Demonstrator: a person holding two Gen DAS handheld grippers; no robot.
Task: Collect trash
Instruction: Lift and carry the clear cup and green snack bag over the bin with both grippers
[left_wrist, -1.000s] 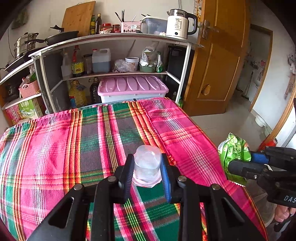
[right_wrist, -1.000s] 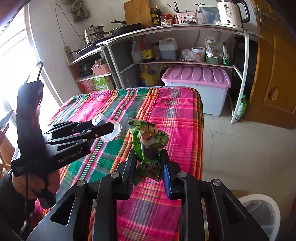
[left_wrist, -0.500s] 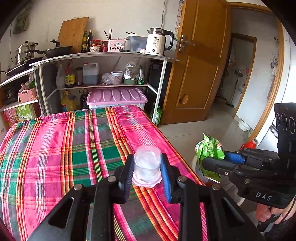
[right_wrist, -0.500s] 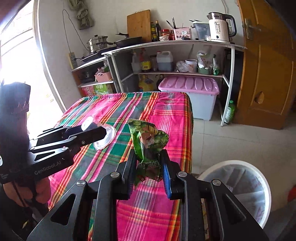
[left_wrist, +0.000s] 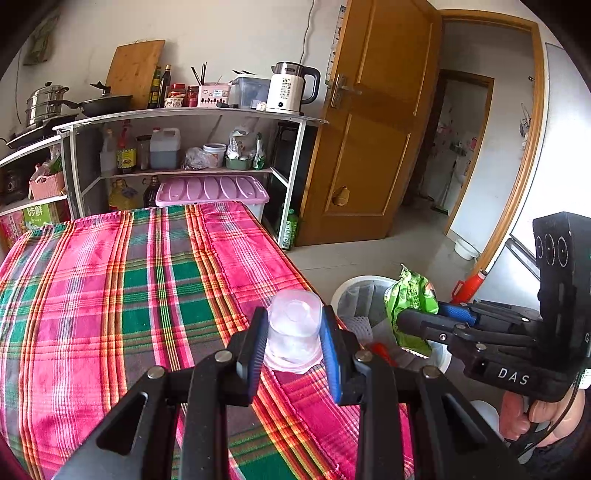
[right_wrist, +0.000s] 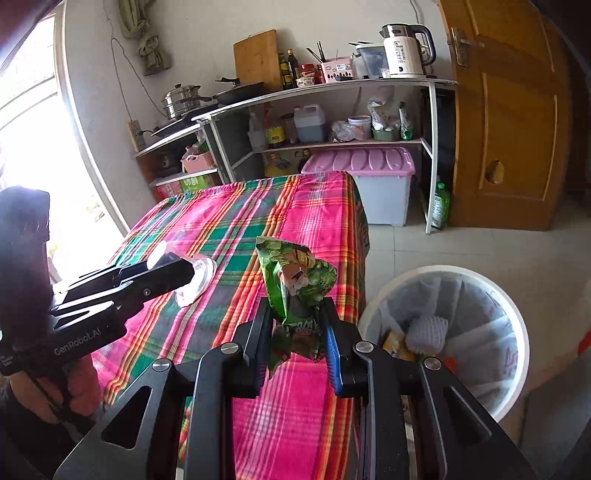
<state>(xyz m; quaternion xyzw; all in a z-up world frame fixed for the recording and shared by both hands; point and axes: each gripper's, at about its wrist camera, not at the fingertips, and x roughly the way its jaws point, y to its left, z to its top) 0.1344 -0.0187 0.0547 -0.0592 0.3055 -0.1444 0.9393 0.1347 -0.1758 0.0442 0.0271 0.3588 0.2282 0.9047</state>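
My left gripper (left_wrist: 293, 332) is shut on a clear plastic cup (left_wrist: 294, 328), held upside down above the right edge of the plaid tablecloth (left_wrist: 110, 288). The cup also shows in the right wrist view (right_wrist: 192, 275). My right gripper (right_wrist: 295, 328) is shut on a crumpled green snack bag (right_wrist: 297, 286), held over the table's right edge. In the left wrist view the bag (left_wrist: 410, 299) hangs above the white trash bin (left_wrist: 354, 295). The bin (right_wrist: 509, 332) stands on the floor right of the table, lined with a bag and holding some trash.
A metal shelf unit (left_wrist: 184, 122) with pots, bottles and a kettle (left_wrist: 291, 86) stands behind the table. A pink-lidded storage box (left_wrist: 212, 188) sits under it. A wooden door (left_wrist: 376, 129) is to the right. A red object (left_wrist: 467, 286) lies on the floor by the bin.
Both grippers have moved right with their loads. The trash bin has come into full view, and the green bag now hangs over it. Neither grip has changed.
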